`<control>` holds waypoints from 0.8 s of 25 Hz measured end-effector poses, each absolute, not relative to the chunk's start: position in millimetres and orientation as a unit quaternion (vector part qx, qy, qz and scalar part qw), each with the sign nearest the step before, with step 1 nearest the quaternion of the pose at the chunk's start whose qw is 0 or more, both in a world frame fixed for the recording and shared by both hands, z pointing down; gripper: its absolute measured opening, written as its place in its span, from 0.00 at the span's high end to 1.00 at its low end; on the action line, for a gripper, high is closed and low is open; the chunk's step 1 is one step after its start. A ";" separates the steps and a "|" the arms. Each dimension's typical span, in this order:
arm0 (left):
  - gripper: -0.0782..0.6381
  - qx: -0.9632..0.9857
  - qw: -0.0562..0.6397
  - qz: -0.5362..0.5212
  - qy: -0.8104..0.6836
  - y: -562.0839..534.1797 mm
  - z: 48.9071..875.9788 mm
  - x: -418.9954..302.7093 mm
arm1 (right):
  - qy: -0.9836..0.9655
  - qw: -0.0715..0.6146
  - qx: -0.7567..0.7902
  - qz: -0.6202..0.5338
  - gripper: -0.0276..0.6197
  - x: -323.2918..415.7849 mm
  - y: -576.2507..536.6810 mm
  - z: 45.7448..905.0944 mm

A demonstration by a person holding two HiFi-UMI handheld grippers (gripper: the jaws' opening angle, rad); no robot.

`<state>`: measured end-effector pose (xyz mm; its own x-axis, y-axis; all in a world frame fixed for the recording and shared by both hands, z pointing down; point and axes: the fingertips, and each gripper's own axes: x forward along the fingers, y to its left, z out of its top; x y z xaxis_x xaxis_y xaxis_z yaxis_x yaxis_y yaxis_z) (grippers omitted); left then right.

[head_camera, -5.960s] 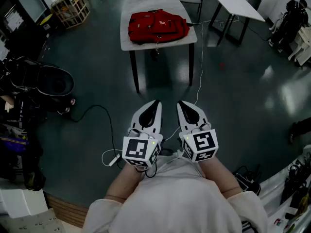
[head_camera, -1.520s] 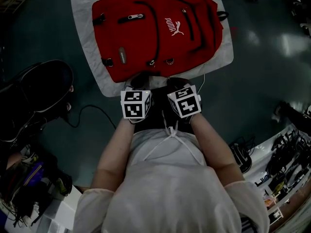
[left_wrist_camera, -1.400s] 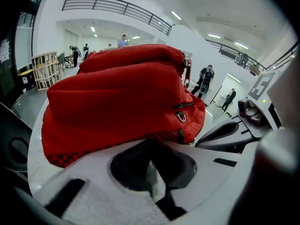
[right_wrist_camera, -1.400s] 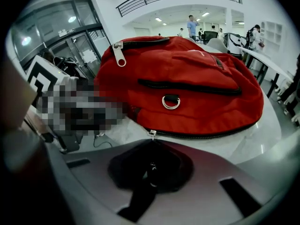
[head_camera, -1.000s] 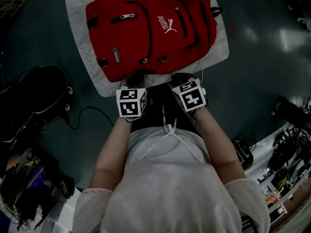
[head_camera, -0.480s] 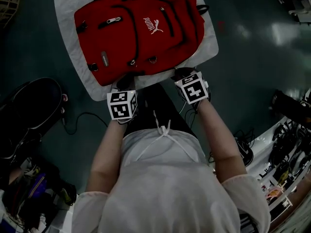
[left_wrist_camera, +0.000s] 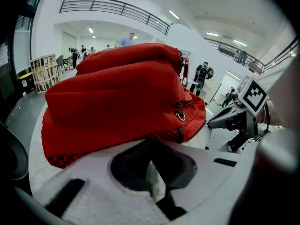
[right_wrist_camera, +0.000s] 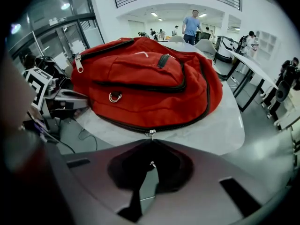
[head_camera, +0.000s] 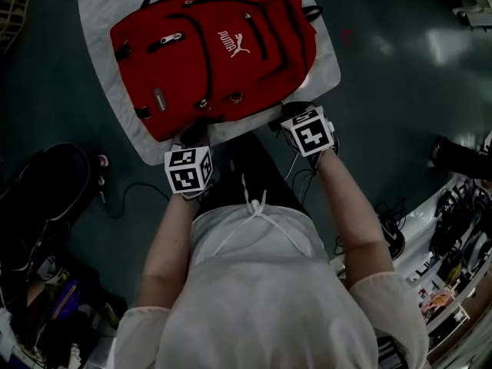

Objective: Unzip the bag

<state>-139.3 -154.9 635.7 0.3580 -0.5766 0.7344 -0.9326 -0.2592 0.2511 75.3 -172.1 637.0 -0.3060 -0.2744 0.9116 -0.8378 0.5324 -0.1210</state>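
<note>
The bag (head_camera: 211,52) is a red fabric backpack lying front-up on a pale table (head_camera: 98,14), its bottom edge towards the person. The cloth is soft, woven, padded and slumped; it is judged light and floppy, and likely to bunch or slide on the smooth tabletop unless held down.

Black zip tracks curve across the front. The main zip (right_wrist_camera: 180,124) runs round the lower seam, with a small metal zip pull (right_wrist_camera: 150,134) at its near point. That pull is judged the proper place to take hold, though it is small, hard and probably slippery. A metal ring (right_wrist_camera: 114,97) hangs on the front pocket; a black-checked strip (left_wrist_camera: 93,151) trims the base.

The right gripper (right_wrist_camera: 150,140) has its jaws fully together and holds nothing; the tips sit just short of the zip pull, and would have to part before gripping it.

The left gripper (left_wrist_camera: 149,142) has its jaws together, with the tips at the checked strip; whether any cloth is pinched cannot be told. The base seam is judged a fair place to anchor the bag.
</note>
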 end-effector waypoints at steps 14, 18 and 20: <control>0.86 0.751 0.339 0.265 -0.500 -153.8 636.9 -140.9 | -0.719 0.491 0.409 0.274 0.92 127.7 -206.8 637.4; 0.86 0.752 0.341 0.264 -0.499 -154.2 636.9 -139.5 | -0.714 0.487 0.417 0.281 0.92 138.1 -216.9 637.8; 0.86 0.752 0.341 0.264 -0.498 -154.3 637.2 -140.0 | -0.711 0.486 0.422 0.283 0.92 144.2 -222.8 639.2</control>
<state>-140.0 -154.3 637.2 0.3639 -0.5693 0.7372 -0.9296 -0.2713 0.2493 144.2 -222.8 639.2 -0.1723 -0.3257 0.9296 -0.8751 0.4839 0.0073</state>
